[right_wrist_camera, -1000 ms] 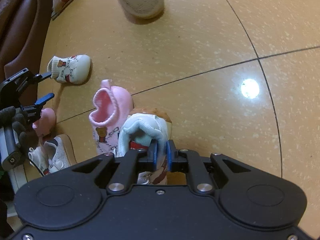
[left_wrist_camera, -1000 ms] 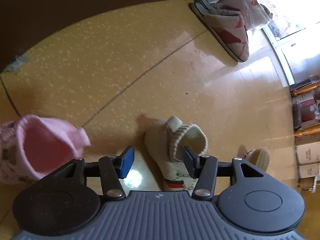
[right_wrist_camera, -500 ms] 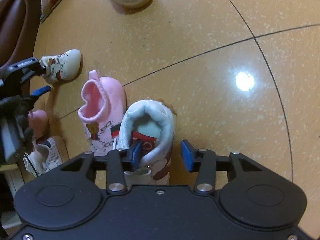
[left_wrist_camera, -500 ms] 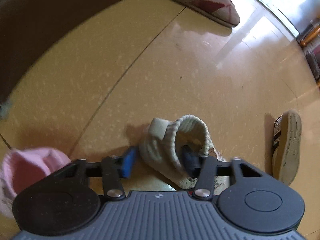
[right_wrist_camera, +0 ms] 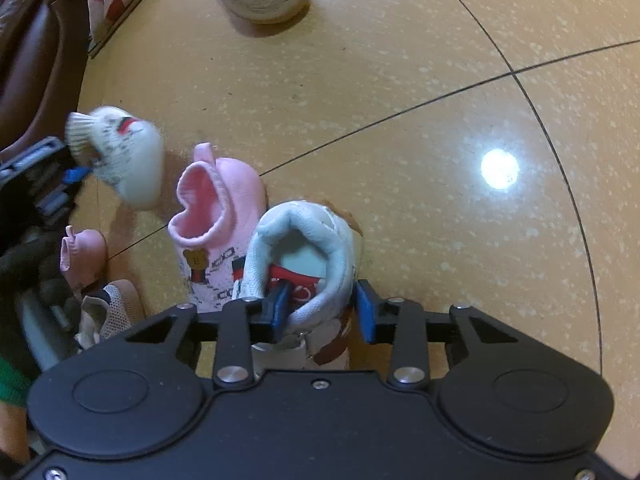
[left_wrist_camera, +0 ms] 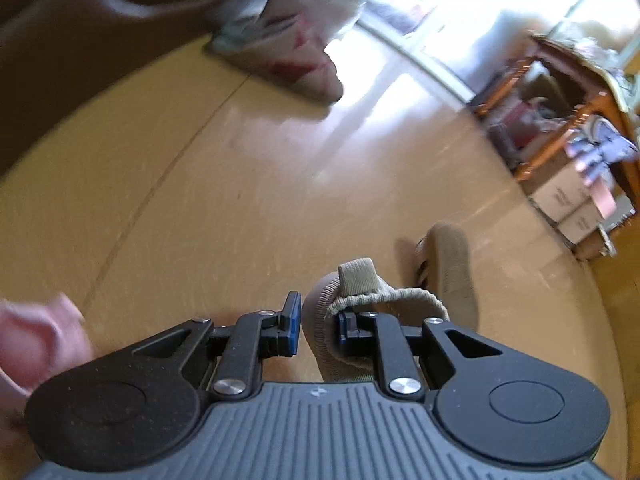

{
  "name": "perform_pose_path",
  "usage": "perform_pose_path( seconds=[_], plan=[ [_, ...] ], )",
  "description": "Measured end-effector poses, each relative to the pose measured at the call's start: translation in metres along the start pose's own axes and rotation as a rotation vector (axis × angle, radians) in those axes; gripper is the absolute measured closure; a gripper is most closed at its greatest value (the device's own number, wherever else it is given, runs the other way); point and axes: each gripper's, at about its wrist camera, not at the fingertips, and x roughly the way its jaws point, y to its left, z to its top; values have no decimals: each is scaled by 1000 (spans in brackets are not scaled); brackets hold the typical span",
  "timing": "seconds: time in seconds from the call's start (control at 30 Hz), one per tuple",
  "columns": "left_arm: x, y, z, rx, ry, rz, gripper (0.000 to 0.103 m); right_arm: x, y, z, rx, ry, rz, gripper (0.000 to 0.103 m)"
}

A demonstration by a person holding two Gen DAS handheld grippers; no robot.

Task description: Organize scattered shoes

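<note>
**Sock shoe leaves the floor**

Lifted since a second ago, the cream sock shoe [left_wrist_camera: 320, 320] hangs low in the frame, its cuff pinched by the closing left gripper [left_wrist_camera: 319, 320]. Right gripper [right_wrist_camera: 320, 310] jaws, narrowing, straddle the white sneaker's [right_wrist_camera: 304, 240] collar at lower centre, unpinched.

Left gripper [left_wrist_camera: 316, 324]: ribbed grey housing, matte black linkage arms, blue pads, silver screw heads at five and seven o'clock of the fingers; right gripper [right_wrist_camera: 320, 308]: smooth black body, round bosses either side, blue pads, small silver screws; a green sleeve [right_wrist_camera: 10, 384] at nine o'clock.
</note>
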Motion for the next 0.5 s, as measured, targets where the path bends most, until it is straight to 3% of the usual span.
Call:
perform_pose_path(
  seconds=[0.13, 0.3, 0.5],
  plan=[
    [-29, 5, 10, 57, -28, -32, 86, 2, -2, -1, 13, -19, 17, 68],
    [-59, 4, 5, 205, -4, -38, 86, 0, -2, -5, 41, -47, 31, 74],
    [-115, 25, -2, 234, 14, -5, 86, -16, -11, -10, 128, -73, 83, 77]
  ],
)
